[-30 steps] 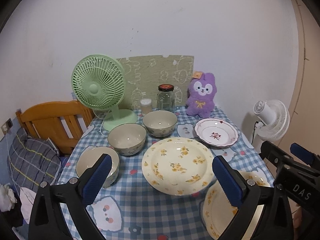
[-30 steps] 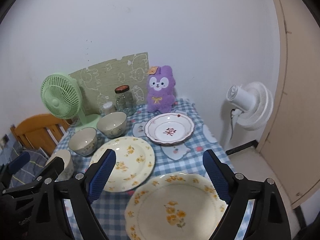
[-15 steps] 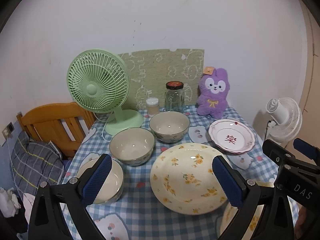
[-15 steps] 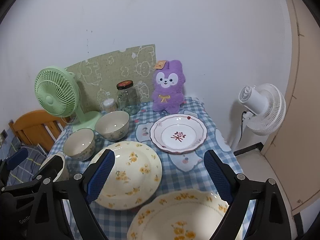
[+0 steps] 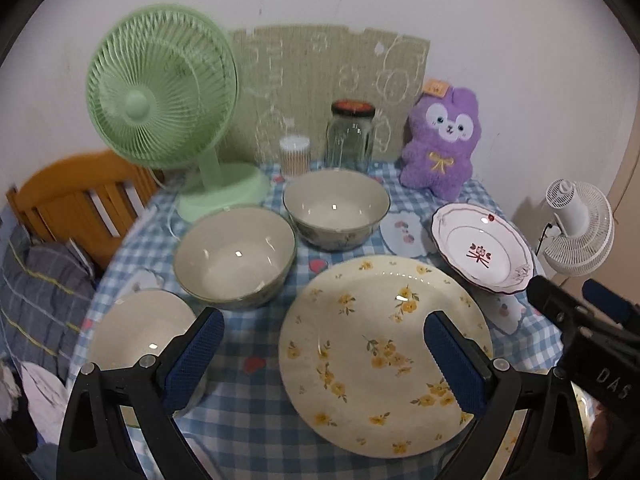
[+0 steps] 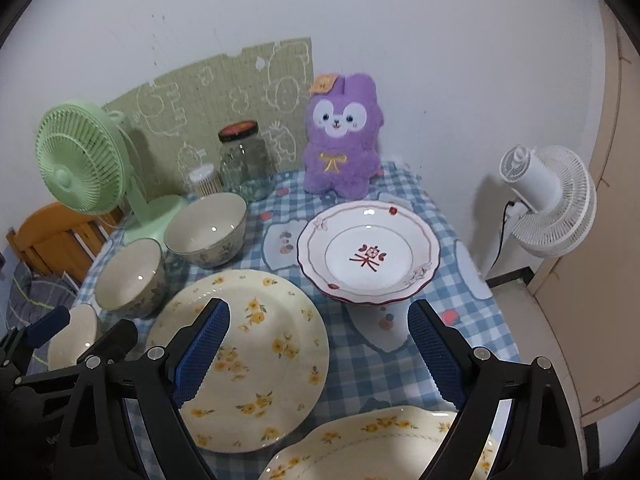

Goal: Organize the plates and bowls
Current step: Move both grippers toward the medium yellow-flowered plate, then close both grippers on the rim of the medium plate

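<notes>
Both grippers — left gripper [image 5: 322,354], right gripper [image 6: 320,350] — have come closer over the yellow-flowered plate [image 5: 384,354], fingers wide open and empty; sorting seems unstarted.

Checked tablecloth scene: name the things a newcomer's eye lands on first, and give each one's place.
The fluffy purple plush rabbit sits upright at the table's back edge against the white wall, right of the red-lidded glass jar. The mint-green plastic desk fan towers over the back left corner. In front, the big round cream plate with yellow flowers fills the near middle.
</notes>
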A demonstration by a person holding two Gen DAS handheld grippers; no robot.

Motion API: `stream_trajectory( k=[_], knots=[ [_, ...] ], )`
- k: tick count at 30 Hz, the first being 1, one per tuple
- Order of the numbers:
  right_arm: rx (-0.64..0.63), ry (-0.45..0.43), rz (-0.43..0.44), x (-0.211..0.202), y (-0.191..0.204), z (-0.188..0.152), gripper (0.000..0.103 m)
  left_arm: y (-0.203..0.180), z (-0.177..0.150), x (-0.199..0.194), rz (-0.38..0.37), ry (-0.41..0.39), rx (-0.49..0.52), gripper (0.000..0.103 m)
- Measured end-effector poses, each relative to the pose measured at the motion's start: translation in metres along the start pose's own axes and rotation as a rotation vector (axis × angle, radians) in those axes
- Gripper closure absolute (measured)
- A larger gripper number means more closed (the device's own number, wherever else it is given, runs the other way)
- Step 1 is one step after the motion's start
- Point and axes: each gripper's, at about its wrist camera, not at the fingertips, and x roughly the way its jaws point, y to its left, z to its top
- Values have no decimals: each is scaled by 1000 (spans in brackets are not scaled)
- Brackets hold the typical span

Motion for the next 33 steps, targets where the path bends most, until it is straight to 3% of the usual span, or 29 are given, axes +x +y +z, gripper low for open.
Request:
stream_trajectory(
  k=[10,22,28,33],
  knots=[
    [-12,110,-7,54,1,-3,10,-2,0,44,43,73,16,5],
    [-8,203,1,92,1,-14,11,-2,-11,76,53,143,20,10],
    [-34,219,-6,98,5,-17,18,-1,-15,85,62,167,31,20],
    [-35,255,4,107,8,-19,30,-1,-18,87,40,179,37,26]
  ],
)
